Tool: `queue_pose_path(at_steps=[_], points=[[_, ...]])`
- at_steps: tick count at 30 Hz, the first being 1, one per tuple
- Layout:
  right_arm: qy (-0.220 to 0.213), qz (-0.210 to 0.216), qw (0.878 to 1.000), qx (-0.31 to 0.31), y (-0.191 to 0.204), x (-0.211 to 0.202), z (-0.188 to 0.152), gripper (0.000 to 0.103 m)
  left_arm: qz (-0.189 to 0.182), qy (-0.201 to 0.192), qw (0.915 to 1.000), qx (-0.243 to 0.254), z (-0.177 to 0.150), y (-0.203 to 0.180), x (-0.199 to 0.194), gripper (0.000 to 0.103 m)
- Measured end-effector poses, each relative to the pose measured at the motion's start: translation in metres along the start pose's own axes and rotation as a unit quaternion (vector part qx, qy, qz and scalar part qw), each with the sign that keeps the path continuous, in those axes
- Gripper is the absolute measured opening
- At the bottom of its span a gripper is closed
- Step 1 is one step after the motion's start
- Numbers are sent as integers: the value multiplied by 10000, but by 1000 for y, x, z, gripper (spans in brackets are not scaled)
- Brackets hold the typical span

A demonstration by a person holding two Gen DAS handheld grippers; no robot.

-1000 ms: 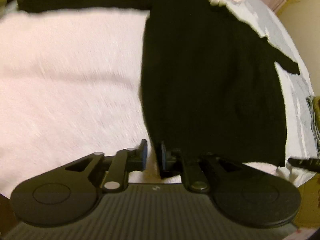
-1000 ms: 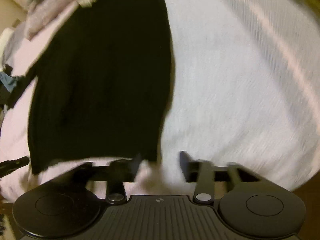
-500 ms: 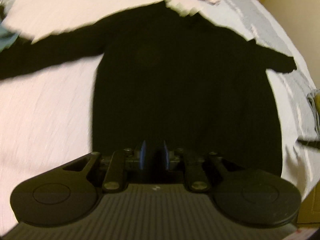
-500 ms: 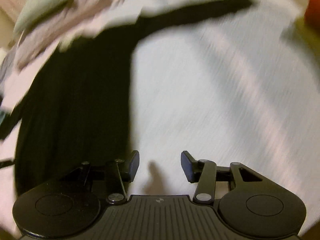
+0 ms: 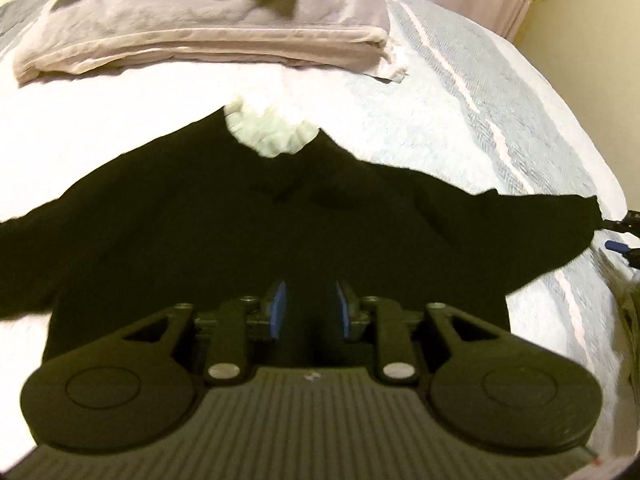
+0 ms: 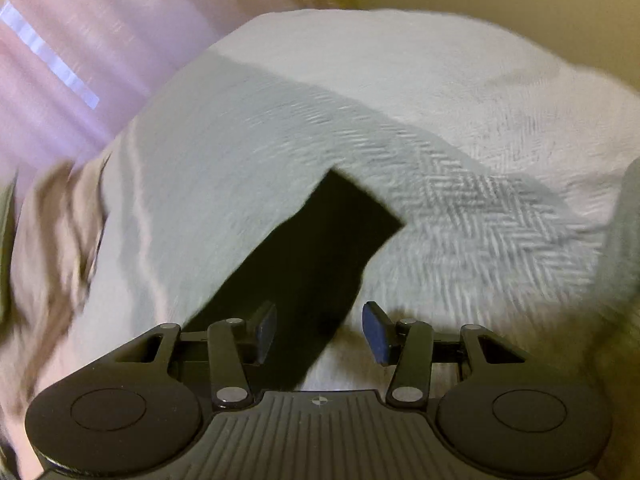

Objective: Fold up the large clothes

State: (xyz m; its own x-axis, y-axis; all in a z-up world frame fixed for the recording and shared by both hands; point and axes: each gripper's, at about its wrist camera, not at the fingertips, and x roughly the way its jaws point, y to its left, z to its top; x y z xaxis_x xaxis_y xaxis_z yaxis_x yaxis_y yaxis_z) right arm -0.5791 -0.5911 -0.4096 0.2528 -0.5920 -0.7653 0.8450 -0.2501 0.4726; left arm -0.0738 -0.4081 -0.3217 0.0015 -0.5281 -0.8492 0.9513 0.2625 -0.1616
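Toward twelve o'clock from the parted, empty right gripper [image 6: 319,330], the black sweater's sleeve [image 6: 320,248] stretches away; left gripper [image 5: 309,311], opening and empty, hovers over the body.

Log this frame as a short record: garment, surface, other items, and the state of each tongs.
garment: black sweater, spread flat, sleeves out
sleeve end: sleeve cuff ahead of right tongs
surface: bedspread
other items: folded pale linen beyond the collar
left tongs: above sweater body, opening, gripping nothing
right tongs: open, sleeve below, not gripped
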Motion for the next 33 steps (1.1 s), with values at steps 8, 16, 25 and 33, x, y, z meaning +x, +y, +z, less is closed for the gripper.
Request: queue_pose_path(at_steps=[8,16,25,33], points=[[-130,614,9980,102,6,25,12,7,196,36,9996,217,29,-3,28,22],[-30,-1297,9893,-672,-1,6,-27,9,416,188,9986,258,48,32,50,22],[-609,-236,9643,-2565,132,-50,-52,44,583,-6,9959,692,80,107,49,27],[1441,1801,8505,-4727,293,51,-171,44,232,-38,9901,1380,113,142,86,30]])
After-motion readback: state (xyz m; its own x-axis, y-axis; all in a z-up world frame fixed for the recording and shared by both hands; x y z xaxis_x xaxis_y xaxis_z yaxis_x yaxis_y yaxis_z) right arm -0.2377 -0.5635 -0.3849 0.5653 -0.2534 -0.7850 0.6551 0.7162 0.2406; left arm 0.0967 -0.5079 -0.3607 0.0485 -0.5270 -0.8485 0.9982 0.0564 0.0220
